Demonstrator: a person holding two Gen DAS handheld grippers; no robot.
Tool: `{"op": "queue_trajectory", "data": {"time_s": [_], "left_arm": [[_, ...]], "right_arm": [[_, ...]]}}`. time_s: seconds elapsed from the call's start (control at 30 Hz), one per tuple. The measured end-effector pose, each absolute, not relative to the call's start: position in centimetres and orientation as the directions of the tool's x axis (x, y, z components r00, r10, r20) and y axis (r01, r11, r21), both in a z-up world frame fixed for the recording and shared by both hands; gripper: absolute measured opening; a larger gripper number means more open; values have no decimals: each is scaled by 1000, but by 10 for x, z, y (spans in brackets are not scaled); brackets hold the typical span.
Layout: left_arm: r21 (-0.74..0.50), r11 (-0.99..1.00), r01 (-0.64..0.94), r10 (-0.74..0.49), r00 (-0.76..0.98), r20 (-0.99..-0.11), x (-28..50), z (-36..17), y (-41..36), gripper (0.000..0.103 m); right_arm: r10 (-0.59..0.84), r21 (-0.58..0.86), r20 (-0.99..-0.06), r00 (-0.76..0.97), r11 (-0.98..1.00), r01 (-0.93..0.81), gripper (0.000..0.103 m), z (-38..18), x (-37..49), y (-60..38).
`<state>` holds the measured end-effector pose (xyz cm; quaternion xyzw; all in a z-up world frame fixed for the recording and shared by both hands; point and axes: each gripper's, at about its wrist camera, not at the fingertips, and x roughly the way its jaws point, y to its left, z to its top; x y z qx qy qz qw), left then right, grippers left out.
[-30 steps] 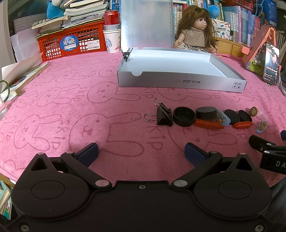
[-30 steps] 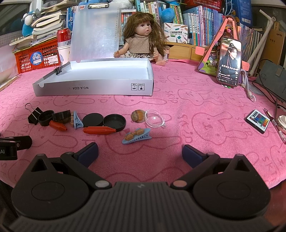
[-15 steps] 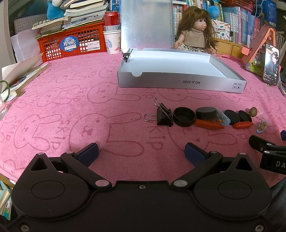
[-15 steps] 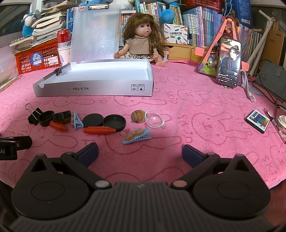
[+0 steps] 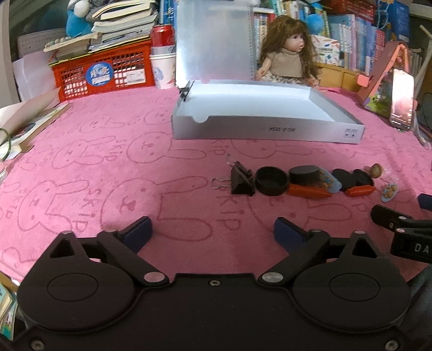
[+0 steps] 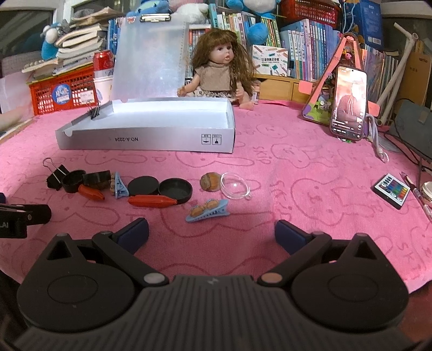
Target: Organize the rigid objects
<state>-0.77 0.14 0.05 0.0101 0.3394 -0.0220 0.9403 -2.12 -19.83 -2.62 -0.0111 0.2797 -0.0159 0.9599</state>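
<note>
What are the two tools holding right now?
Nothing. The left tool and the right tool are both open over bare pink cloth. The left tool's jaws have just been closing a bit, with nothing between them.

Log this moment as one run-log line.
stage: pre-grasp | left gripper: open, jaws just narrowing, empty | right gripper: open, empty | silver box: empty

A cluttered home study or child's room is serving as the setting: shelves of books (image 6: 310, 51) are lining the back wall, plush toys (image 6: 244, 5) are sitting above them, and a long-haired doll (image 6: 220, 70) is sitting at the edge of a table draped in a pink bunny-print cloth (image 6: 297, 189) (1 soda can (image 5: 163, 36) is standing beside a red crate (image 5: 108, 73) stacked with papers).
</note>
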Motion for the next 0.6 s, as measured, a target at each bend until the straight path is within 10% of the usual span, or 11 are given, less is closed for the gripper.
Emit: {"op": "queue_trajectory", "data": {"time_s": [0.6], "left_arm": [[-65,989,132,-144,781,-608,-10,6,-2,57]], "right_arm": [[10,-31,-464,886,999,-28,76,-21,-26,-195]]}}
